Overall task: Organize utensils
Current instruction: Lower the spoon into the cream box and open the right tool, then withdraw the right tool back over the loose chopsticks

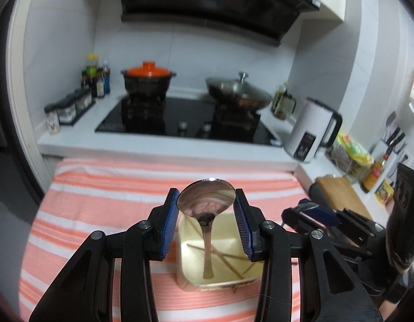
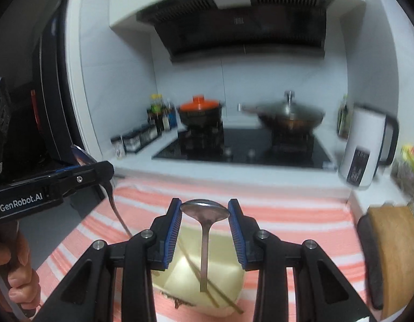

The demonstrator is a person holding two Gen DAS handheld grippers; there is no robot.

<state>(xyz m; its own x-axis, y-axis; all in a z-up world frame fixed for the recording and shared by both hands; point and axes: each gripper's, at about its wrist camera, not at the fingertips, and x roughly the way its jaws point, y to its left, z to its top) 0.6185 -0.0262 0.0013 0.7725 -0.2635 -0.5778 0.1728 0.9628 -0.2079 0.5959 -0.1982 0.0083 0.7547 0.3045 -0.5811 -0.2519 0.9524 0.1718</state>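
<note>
A: Left wrist view first. What's in the left gripper (image 1: 207, 201)?

B: One steel spoon (image 1: 205, 201), clamped by its bowl between the blue pads, handle hanging down over a cream container (image 1: 233, 241) on the striped cloth (image 1: 99, 201). The bowl is polished and mirrors the room.

A: Anything in the container?

B: A few thin chopsticks (image 1: 228, 261), lying crossed; I can't count them for sure. At the right edge the right gripper (image 1: 304, 209) shows, holding something shiny.

A: Right wrist view?

B: The right gripper (image 2: 205, 212) grasps a second spoon (image 2: 205, 210) by its bowl, duller and greyer, handle hanging above the same container (image 2: 220, 268). Two chopsticks (image 2: 215, 292) show there. At left, the left gripper (image 2: 94, 171) carries its spoon (image 2: 113, 201); a hand (image 2: 16, 276) grips its handle.

A: So two spoons altogether?

B: Yes, one per gripper.
</note>
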